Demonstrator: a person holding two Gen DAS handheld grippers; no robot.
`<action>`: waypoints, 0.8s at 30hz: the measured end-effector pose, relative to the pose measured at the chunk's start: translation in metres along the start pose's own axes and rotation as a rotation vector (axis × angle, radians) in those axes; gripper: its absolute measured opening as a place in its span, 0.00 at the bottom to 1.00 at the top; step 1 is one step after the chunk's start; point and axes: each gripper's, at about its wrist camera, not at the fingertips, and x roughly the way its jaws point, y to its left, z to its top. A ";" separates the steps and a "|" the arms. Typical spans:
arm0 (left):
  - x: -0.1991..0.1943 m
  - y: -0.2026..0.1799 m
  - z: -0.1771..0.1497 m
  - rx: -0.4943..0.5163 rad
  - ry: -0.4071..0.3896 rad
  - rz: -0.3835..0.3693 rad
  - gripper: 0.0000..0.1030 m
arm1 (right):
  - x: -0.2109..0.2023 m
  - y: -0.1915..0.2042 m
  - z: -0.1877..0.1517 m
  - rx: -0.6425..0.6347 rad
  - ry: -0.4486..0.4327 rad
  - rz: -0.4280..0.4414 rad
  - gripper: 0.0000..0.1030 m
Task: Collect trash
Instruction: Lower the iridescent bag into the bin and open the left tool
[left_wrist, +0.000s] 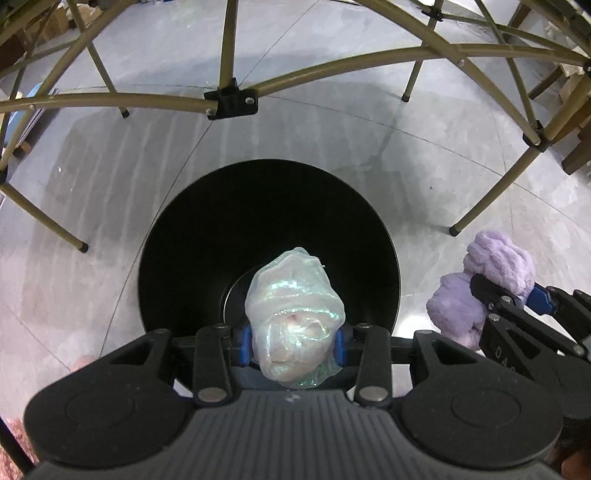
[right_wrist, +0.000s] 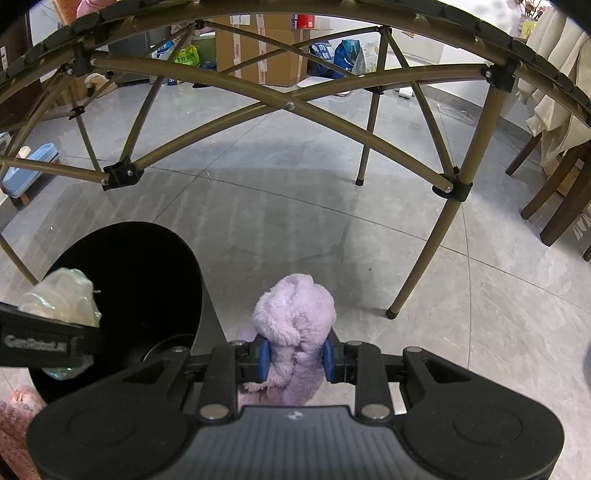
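A crumpled, iridescent clear plastic wad (left_wrist: 293, 317) is pinched between the blue pads of my left gripper (left_wrist: 293, 345), which is shut on it and hangs right over the mouth of a round black bin (left_wrist: 258, 206). In the right wrist view the same wad (right_wrist: 62, 295) shows at the left, above the bin (right_wrist: 147, 280). My right gripper (right_wrist: 295, 360) is shut on a fluffy lilac cloth ball (right_wrist: 295, 325), held to the right of the bin above the floor. That lilac ball (left_wrist: 491, 280) also appears at the right edge of the left wrist view.
The olive metal frame of a folding table (right_wrist: 291, 105) arches overhead, its legs (right_wrist: 428, 258) standing on grey floor tiles around the bin. Wooden chair legs (right_wrist: 554, 199) stand at the right. Cardboard boxes (right_wrist: 258, 55) and bags line the far wall.
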 end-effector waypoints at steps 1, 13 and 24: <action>0.001 -0.002 0.000 -0.004 0.001 0.002 0.39 | 0.000 0.000 0.000 0.001 0.000 0.000 0.25; 0.016 -0.011 0.002 -0.030 0.032 0.015 0.39 | 0.001 -0.006 -0.001 0.013 0.005 -0.004 0.25; 0.015 -0.008 0.004 -0.062 0.042 0.063 0.87 | 0.001 -0.006 -0.001 0.013 0.006 -0.002 0.26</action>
